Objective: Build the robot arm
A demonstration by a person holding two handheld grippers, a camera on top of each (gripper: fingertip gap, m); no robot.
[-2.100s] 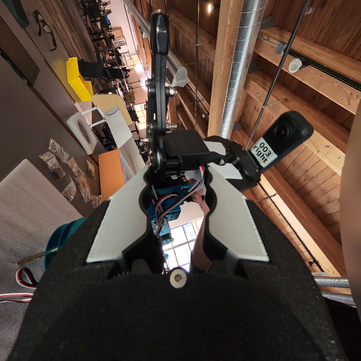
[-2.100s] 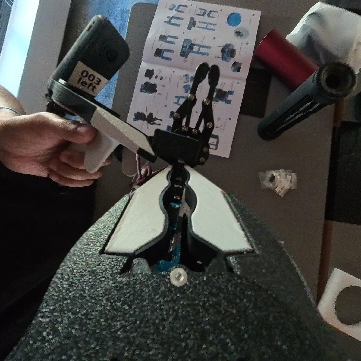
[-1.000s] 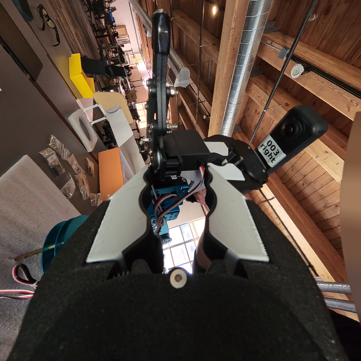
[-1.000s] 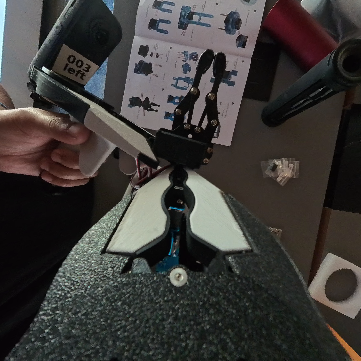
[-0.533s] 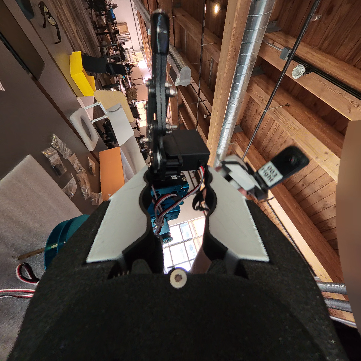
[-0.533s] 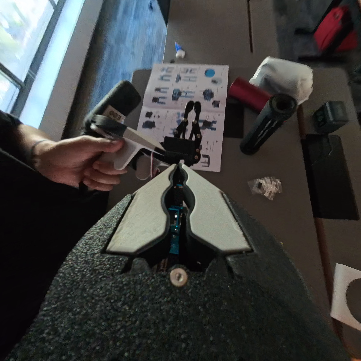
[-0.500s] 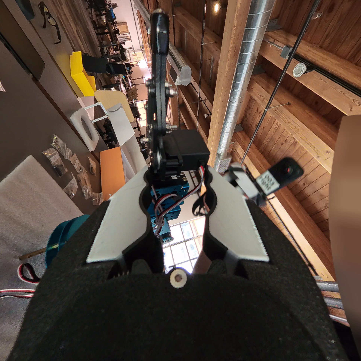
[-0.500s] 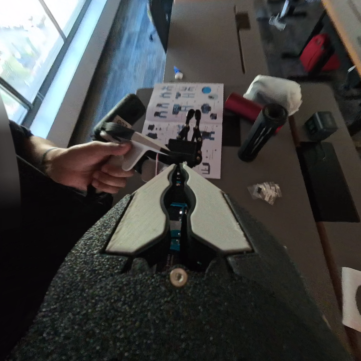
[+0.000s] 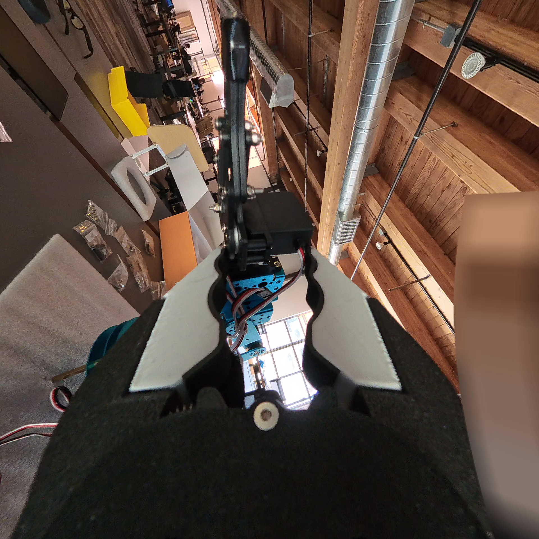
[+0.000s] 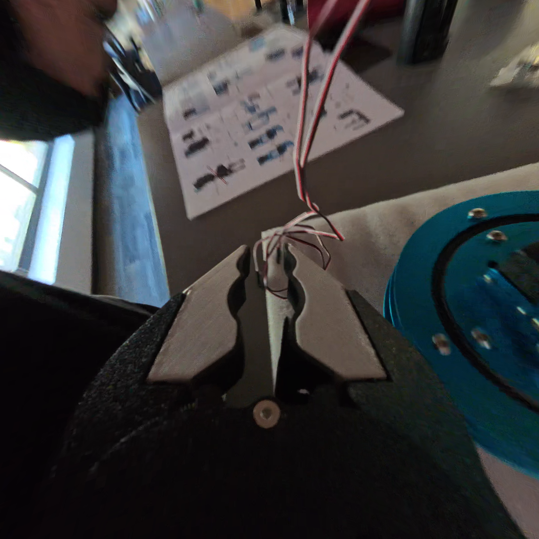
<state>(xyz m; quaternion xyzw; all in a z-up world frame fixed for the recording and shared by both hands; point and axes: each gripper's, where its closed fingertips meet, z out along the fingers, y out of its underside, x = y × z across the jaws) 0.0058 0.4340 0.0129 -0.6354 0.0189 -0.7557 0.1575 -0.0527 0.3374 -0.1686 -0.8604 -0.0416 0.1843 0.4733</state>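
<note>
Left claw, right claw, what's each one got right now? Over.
Left claw shut on small black robot claw assembly, held aloft. Right claw slightly open around servo wires, beside blue ring base; view blurred.

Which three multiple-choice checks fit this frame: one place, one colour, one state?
1. Where is the round base?
A) on the foam pad, to the right of the right gripper in its view
B) on the floor
C) on a chair

2. What colour are the brackets under the claw arm?
A) yellow
B) blue
C) red

3. What is the left gripper doing?
A) open, empty
B) holding a cup
C) shut on the claw arm's motor block

Key:
1 A: the base lies on the pad beside that gripper.
2 B: the holed metal is blue.
3 C: both tips sit against the black block.
</note>
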